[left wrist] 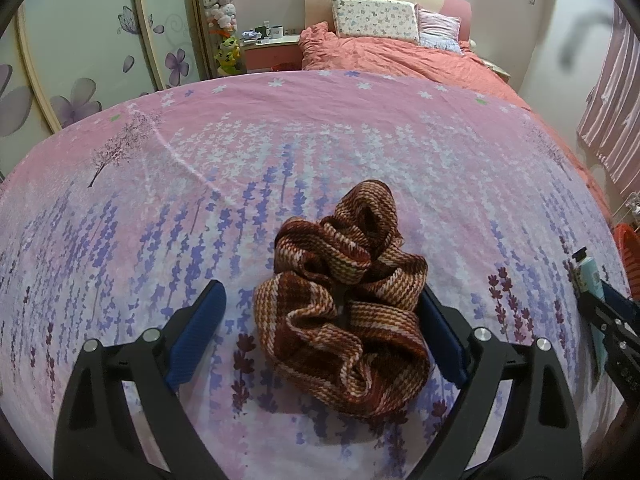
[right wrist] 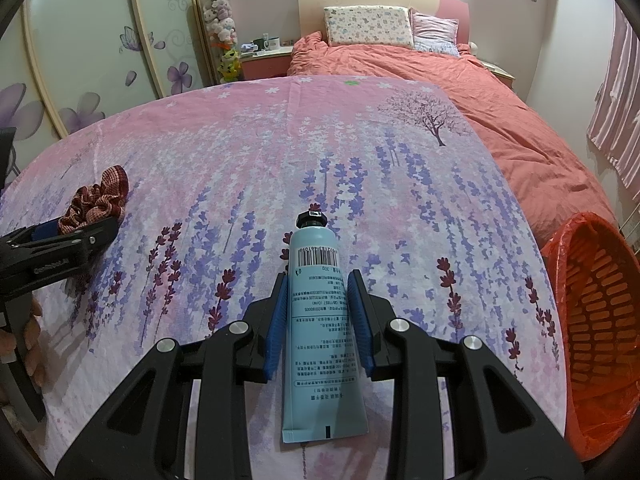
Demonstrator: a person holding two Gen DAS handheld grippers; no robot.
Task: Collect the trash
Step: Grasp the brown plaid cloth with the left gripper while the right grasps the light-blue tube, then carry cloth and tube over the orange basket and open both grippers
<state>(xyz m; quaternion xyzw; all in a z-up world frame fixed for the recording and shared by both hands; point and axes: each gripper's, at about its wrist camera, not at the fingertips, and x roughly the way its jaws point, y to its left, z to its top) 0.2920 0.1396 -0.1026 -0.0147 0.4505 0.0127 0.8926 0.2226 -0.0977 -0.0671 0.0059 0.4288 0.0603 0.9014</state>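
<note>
A pink sheet (left wrist: 320,128) printed with lavender stalks and small trees covers the work surface. In the left wrist view the left gripper (left wrist: 324,320) stands spread wide around a bunched scrunchie (left wrist: 344,304) of woven red, brown and cream cloth, which lies on the sheet just past the picture's middle toward 6 o'clock; the blue pad at 3 o'clock touches or nearly touches the cloth, while the pad at 9 o'clock stands clear of it, so nothing is gripped. In the right wrist view the right gripper (right wrist: 320,312) has its blue pads pressed against both sides of a pale blue tube (right wrist: 320,328) with a black cap, barcode and fine print, cap pointing toward 12 o'clock, crimped end toward 6 o'clock. An orange slatted bin (right wrist: 592,320) lined with an orange bag lies open at 3 o'clock, off the edge of the sheet. The scrunchie (right wrist: 100,200) and the left gripper (right wrist: 76,228) show at 9 o'clock there. A bed with a salmon duvet (right wrist: 460,92) and pillows sits toward 12 o'clock, a flowered wardrobe (right wrist: 80,60) toward 10 o'clock
</note>
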